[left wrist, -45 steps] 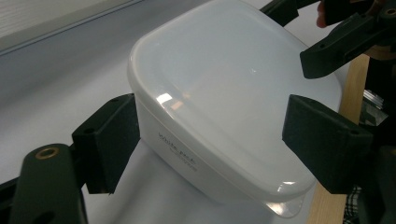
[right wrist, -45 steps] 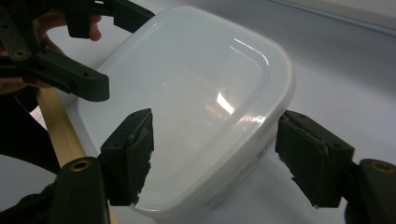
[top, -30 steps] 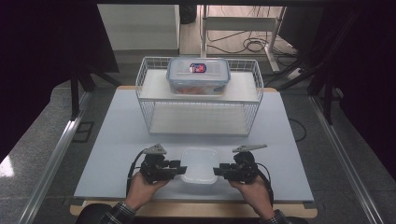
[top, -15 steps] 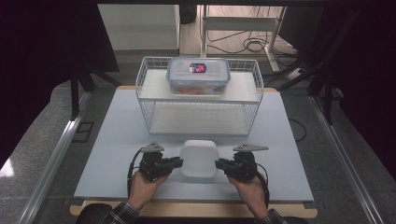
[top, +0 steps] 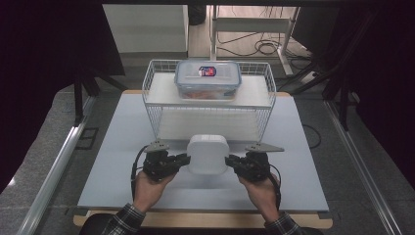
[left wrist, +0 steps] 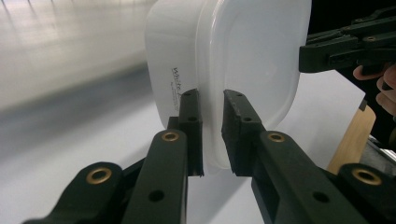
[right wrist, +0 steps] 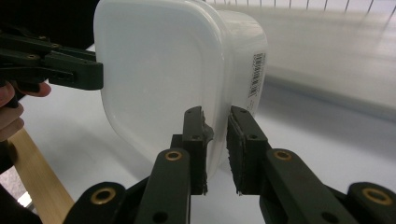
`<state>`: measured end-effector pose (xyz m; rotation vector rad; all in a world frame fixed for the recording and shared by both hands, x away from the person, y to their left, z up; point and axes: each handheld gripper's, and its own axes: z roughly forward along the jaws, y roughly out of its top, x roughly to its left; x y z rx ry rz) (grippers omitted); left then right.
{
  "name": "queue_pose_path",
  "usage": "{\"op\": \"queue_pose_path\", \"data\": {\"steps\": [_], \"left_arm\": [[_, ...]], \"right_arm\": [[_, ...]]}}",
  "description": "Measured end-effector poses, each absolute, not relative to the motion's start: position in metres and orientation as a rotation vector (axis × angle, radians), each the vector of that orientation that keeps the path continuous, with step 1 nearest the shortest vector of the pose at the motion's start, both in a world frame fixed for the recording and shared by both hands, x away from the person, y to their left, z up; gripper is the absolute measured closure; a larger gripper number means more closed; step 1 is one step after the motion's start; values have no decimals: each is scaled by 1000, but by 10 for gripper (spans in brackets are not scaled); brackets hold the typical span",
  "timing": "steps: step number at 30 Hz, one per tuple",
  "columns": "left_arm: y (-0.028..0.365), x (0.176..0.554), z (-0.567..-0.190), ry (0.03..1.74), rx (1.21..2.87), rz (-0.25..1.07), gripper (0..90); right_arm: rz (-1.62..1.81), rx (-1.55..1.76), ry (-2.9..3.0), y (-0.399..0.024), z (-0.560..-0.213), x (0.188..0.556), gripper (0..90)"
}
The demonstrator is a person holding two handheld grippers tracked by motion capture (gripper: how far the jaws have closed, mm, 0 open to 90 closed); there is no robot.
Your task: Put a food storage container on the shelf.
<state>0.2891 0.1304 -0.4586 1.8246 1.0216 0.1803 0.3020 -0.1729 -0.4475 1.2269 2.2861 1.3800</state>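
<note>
- White translucent plastic container [top: 207, 154] with rounded corners, lid on, held up off the pale grey tabletop [top: 122, 147], tipped so its broad lid face looks toward the person.
- Sits between the two grippers, just in front of the white wire basket [top: 156, 105], apart from it.
- Left gripper [top: 182, 160] clamps the container's left edge; left gripper view: black jaws nearly closed, rim [left wrist: 212, 116] pinched between the pads.
- Right gripper [top: 230, 161] clamps the right edge; right gripper view: jaws pinch the rim [right wrist: 215, 140] the same way, a small lump of grey stuff on one pad.
- Both sets of jaws have just closed in on the rim.
- Printed text on the container's side wall in the left gripper view, barcode sticker [right wrist: 254, 74] in the right gripper view.
- Clear lidded food box [top: 208, 79] with blue clips and a label rests on the basket's upper shelf, well behind the held container.
- Person's hands and plaid cuffs come in at the bottom edge of the high view.
</note>
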Motion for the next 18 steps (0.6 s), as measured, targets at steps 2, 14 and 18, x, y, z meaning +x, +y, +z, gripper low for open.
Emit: {"op": "queue_pose_path", "data": {"steps": [2, 14, 18], "left_arm": [[131, 291, -449, 1008, 1823, 205, 790], [131, 303, -408, 960, 1811, 274, 791], [133, 307, -395, 948, 1803, 284, 791]], "right_arm": [[1396, 1214, 2273, -172, -441, 304, 774], [1457, 1163, 2209, -173, -405, 318, 772], [1478, 1145, 2194, -173, -393, 322, 772]]}}
